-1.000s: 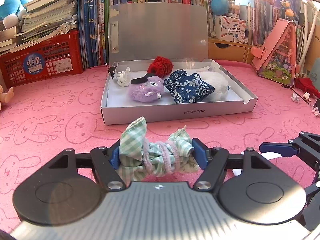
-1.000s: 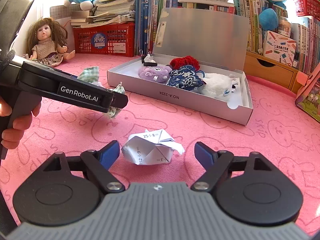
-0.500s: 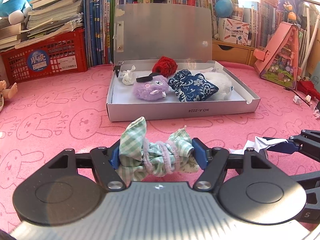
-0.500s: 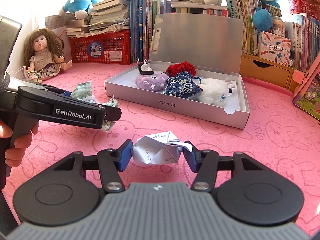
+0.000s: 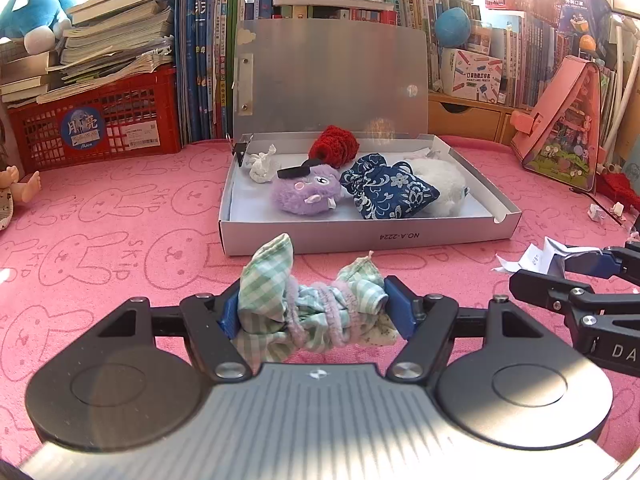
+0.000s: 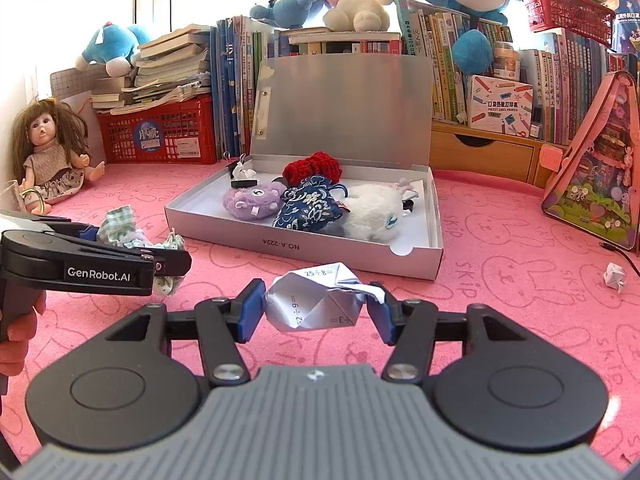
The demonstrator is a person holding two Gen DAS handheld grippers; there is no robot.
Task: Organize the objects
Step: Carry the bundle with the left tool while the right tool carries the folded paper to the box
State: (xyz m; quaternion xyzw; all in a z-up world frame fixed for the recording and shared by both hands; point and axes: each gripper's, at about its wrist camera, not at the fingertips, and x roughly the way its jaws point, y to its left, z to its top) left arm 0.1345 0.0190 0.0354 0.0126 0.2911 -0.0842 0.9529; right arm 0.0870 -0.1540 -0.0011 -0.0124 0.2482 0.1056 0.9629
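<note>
Over the pink bunny-print surface [image 6: 500,248], just short of the box, both grippers are loaded. Big change on the right: a sec ago the right gripper [image 6: 316,306] sat spread wide around the crumpled paper [image 6: 316,300] — now its blue pads are clenched on it and the paper is lifted off the surface, so that pickup looks done. Left gripper [image 5: 310,312] hasn't let go at all, grasping the green checked cloth bundle [image 5: 308,304] as before, and it has drifted closer to the open grey box [image 5: 360,236].

Inside the box already: purple plush [image 5: 306,196], blue floral pouch [image 5: 390,192], white plush [image 5: 444,184], red knit item [image 5: 334,146], plus a small white wad [image 5: 262,164] in the far corner. Judging by that, cloth probably goes in next; whether the paper belongs there or is rubbish, can't tell.

Readable text — box front says "NO.A-2224", upside down from here. Left tool's side reads "GenRobot.AI" in the right-wrist view. Paper shows sums: "25÷8=", "9÷2=" approx. Surface pattern repeats "SKIP". Red crate [image 5: 100,128] has a round blue sticker w/ Chinese characters.
</note>
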